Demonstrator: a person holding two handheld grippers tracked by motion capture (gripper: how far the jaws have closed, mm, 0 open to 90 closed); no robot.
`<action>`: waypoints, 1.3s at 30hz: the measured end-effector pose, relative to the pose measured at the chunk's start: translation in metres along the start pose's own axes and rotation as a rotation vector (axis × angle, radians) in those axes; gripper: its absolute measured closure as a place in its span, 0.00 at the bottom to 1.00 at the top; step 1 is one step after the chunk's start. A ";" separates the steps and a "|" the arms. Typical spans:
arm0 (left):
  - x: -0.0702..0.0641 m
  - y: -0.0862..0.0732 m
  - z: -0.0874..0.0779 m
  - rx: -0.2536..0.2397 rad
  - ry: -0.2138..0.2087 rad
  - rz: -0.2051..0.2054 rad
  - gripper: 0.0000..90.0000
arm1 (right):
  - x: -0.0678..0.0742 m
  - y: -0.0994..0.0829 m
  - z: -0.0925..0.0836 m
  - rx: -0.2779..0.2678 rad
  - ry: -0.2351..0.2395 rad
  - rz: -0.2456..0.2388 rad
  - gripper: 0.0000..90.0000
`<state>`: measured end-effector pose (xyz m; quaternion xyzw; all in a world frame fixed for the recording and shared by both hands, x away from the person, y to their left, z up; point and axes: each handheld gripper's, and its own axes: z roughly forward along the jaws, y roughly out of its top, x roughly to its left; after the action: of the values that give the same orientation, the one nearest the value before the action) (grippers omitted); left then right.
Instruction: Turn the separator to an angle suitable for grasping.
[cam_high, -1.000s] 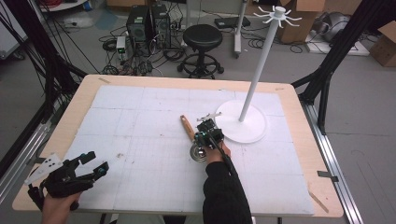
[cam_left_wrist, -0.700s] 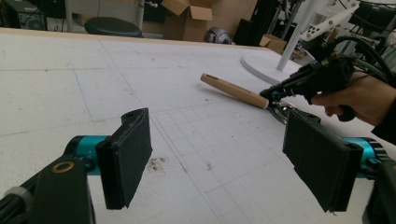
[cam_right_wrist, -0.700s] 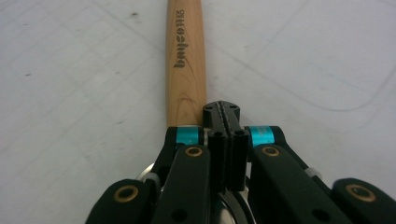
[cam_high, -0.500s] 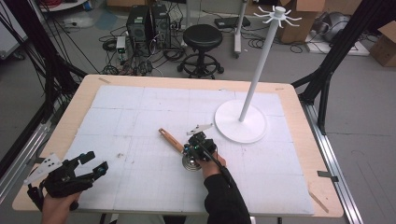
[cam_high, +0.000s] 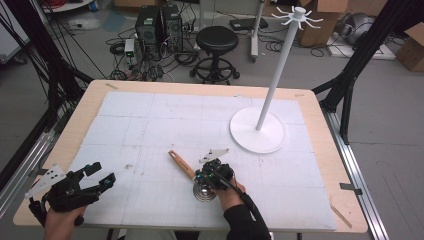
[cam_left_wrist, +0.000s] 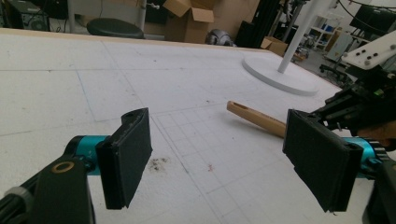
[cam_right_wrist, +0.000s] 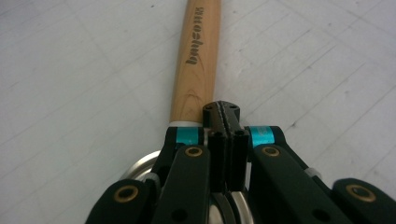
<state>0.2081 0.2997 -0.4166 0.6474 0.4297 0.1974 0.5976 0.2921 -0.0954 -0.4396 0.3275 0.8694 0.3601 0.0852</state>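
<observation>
Travel is the change: over the last second the right claw (cam_high: 200, 179) has slid back across the white mat (cam_high: 150, 125), away from the white stand (cam_high: 258, 131) and toward the person. The wooden-handled tool (cam_high: 181, 162) has come with it. Its handle used to point nearly straight away from the claw toward the far edge. Now it swings out ahead of the claw and to the left.

The right claw's jaws are pressed tight together, with no gap between them in the right gripper view. They appear to pinch the thin neck where the handle meets the coiled metal head (cam_high: 204, 191). The handle runs straight out in front of the jaw tips, and the metal head sits just beneath and behind them, close to the hand.

The left claw (cam_high: 100, 175) has not shifted. It rests well off to the side of the right claw, with its jaws spread wide and nothing between them. From its own view, the handle's free end lies ahead of it and between its pads (cam_left_wrist: 126, 154).

My reading is that the tool is being carried away from the stand, which now lies well beyond the right claw. It may be heading for a set-down on the near mat or a pass to the waiting left claw.
</observation>
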 end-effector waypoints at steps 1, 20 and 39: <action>0.000 0.000 0.000 -0.001 0.000 -0.001 0.27 | 0.001 -0.002 -0.002 -0.003 0.005 -0.005 1.00; -0.003 0.000 0.000 -0.006 -0.030 0.011 0.27 | -0.024 -0.056 -0.125 -0.326 -0.202 0.129 0.83; -0.004 0.001 -0.003 -0.021 -0.064 0.021 0.26 | -0.035 -0.108 -0.195 -0.535 -0.410 0.236 0.20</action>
<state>0.2042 0.2983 -0.4142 0.6516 0.4016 0.1872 0.6158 0.1897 -0.2859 -0.3750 0.4571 0.6653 0.5093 0.2986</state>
